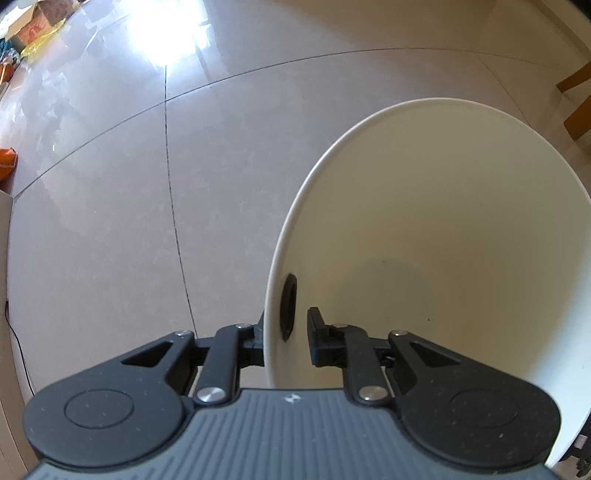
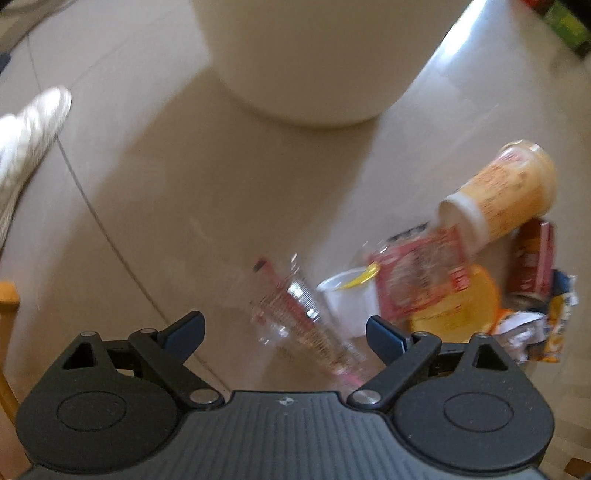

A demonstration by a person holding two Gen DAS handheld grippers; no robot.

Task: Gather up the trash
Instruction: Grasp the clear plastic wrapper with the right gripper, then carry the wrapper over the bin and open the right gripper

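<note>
My left gripper (image 1: 286,332) is shut on the rim of a white trash bin (image 1: 443,221), one finger outside the wall and one inside; the bin looks empty. In the right wrist view the same bin (image 2: 303,55) stands on the floor beyond a pile of trash. My right gripper (image 2: 286,330) points down, open, over a crushed clear plastic bottle (image 2: 303,317) that lies between its fingers, untouched. Beside the bottle are a small white cup (image 2: 347,299), a red wrapper (image 2: 417,277), an orange paper cup (image 2: 506,192), a yellow lid (image 2: 461,306) and a red can (image 2: 532,262).
A crumpled wrapper (image 2: 546,328) lies at the pile's right edge. A person's white shoe (image 2: 29,136) is at the left. Cardboard boxes (image 1: 37,22) sit far off on the tiled floor, and wooden chair legs (image 1: 580,103) stand at the right.
</note>
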